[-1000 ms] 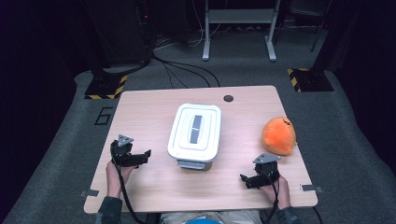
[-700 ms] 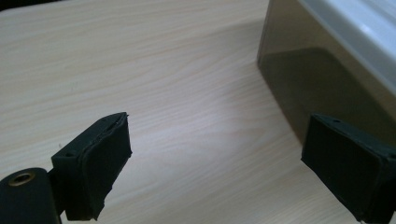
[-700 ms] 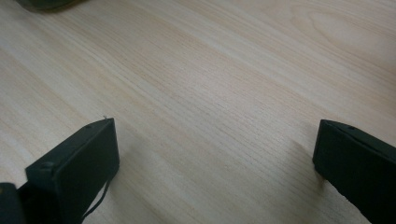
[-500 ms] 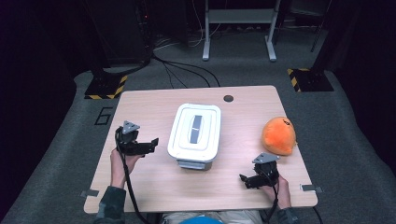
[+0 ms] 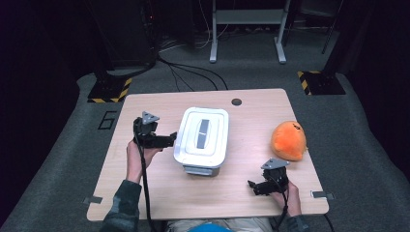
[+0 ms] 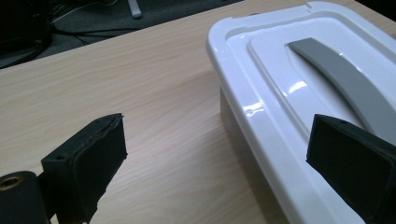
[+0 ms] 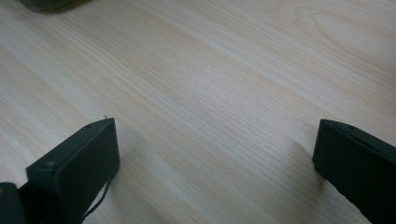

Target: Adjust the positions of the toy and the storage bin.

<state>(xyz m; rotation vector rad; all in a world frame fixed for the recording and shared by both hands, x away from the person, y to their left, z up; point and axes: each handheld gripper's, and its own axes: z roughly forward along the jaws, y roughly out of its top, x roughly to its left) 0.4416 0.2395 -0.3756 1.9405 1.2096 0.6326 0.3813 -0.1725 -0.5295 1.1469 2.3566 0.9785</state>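
A white lidded box (image 5: 212, 123) with a grey handle strip (image 5: 203, 134) stands in the middle of the wooden table (image 5: 261, 111). My left gripper (image 5: 172, 140) is open at the box's left side, jaws pointing toward it. In the left gripper view the open left gripper (image 6: 219, 135) straddles the edge of the box (image 6: 280, 60): one jaw is over bare table, the other over the lid beside the handle (image 6: 341, 70). An orange plush toy (image 5: 288, 140) lies at the right. My right gripper (image 5: 253, 186) rests open near the front edge, nothing between the jaws of the right gripper (image 7: 217, 140).
A dark round cable hole (image 5: 236, 102) sits near the table's far edge. Beyond the table, on grey carpet, are stand bases with yellow-black tape (image 5: 107, 90), cables and a metal frame (image 5: 245, 36). Bare wood lies between the box and the right gripper.
My left gripper has moved forward and to the right, up to the box's left edge. The right gripper, the box and the plush toy have stayed put.
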